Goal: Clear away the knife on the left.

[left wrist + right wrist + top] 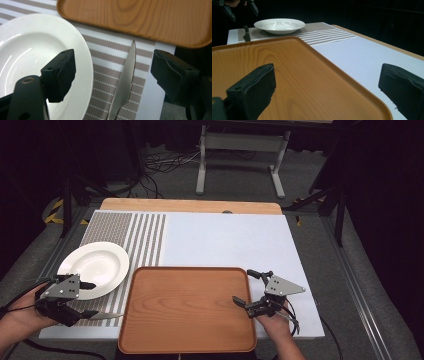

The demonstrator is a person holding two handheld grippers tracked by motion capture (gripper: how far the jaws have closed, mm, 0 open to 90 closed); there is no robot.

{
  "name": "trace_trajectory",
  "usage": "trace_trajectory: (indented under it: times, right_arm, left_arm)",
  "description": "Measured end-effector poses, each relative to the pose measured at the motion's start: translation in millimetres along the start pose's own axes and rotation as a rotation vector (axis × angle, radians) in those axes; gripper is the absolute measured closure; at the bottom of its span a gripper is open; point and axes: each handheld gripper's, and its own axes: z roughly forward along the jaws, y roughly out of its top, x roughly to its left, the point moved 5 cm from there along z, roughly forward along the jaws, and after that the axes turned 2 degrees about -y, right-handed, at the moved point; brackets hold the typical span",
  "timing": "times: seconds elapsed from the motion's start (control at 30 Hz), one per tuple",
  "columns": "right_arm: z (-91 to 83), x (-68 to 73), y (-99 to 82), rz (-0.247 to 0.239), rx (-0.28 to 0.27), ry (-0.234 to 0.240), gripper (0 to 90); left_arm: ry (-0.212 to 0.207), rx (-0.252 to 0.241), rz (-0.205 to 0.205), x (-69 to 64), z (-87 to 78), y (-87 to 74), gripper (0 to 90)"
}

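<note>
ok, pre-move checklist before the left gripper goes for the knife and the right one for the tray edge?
1. Left gripper open: ok, its fingers are wide apart in its own view.
2. Knife between the left fingers: ok, the blade lies flat on the striped mat, touching neither finger.
3. Plate out of the way: not ok, one left finger hangs over its rim.
4. Right gripper open: ok.
5. Right gripper lined up on the tray: ok, the tray's right rim runs between its fingers.
6. Tray bare: ok, nothing lies on it.
</note>
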Motion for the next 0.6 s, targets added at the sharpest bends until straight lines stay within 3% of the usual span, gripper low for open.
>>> trace_trajectory:
  times: [0.27, 0.6]
  right_arm:
    - [0.6, 0.6, -0.2, 0.003, 0.0, 0.013, 1.7]
    - [1.0, 2.0, 0.0, 0.009, -0.006, 0.034, 1.7]
  left_arm:
    - [-0.037, 0.099, 0.022, -0.4, 2.5, -9.6, 25.8]
    - [-0.082, 0.18, 0.05, 2.3, 2.5, -20.6, 33.5]
